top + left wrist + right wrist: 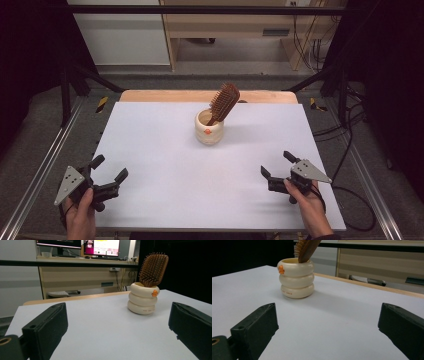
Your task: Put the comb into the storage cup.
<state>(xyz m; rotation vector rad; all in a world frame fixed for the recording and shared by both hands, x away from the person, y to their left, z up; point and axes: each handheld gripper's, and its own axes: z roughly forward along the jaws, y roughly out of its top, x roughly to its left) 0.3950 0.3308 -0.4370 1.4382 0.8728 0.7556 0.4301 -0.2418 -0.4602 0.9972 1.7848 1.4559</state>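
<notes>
A cream ribbed cup (pixel 208 127) (pixel 142 299) (pixel 296 278) stands upright on the white table top (pixel 165 155), toward the back middle. A brown wooden hairbrush (pixel 223 103) (pixel 153 269) (pixel 306 249) stands in it, handle down, its head leaning right. My left gripper (pixel 110 169) (pixel 117 331) rests open at the front left, held by a hand, nothing between its jaws. At the front right my right gripper (pixel 277 163) (pixel 327 330) is open too, with nothing in it. Both are well short of the cup.
A wooden strip (pixel 207 95) edges the table's back. Metal rails (pixel 40 170) run along both sides, with cables (pixel 350 130) on the floor at the right. Behind stand a desk (pixel 82 275) with monitors (pixel 101 247) and a black crossbar (pixel 200 9).
</notes>
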